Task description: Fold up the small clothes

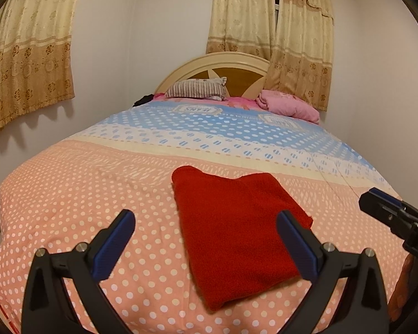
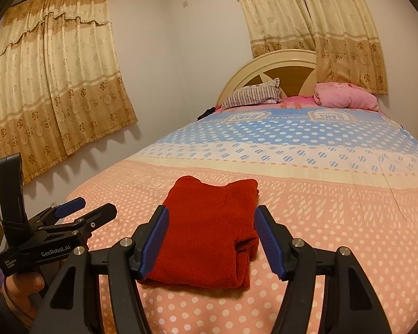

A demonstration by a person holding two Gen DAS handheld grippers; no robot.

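Note:
A red fleece garment (image 1: 237,236) lies folded into a thick rectangle on the peach dotted part of the bedspread (image 1: 83,194). My left gripper (image 1: 206,220) hangs just before its near-left side, open wide, with the pads touching nothing. In the right wrist view the same red garment (image 2: 209,222) shows its stacked layers along its right edge. My right gripper (image 2: 212,211) stands open over its near end, one blue pad on each side and neither pressing the cloth. The left gripper (image 2: 96,206) shows at the left, held by a hand. The right gripper (image 1: 376,200) shows at the right edge.
The bed runs away to a rounded headboard (image 1: 217,61), with a striped pillow (image 1: 196,89) and a pink bundle (image 1: 289,105) in front of it. Curtains (image 1: 28,55) hang on the left wall and behind the headboard. A white wall stands close on the right.

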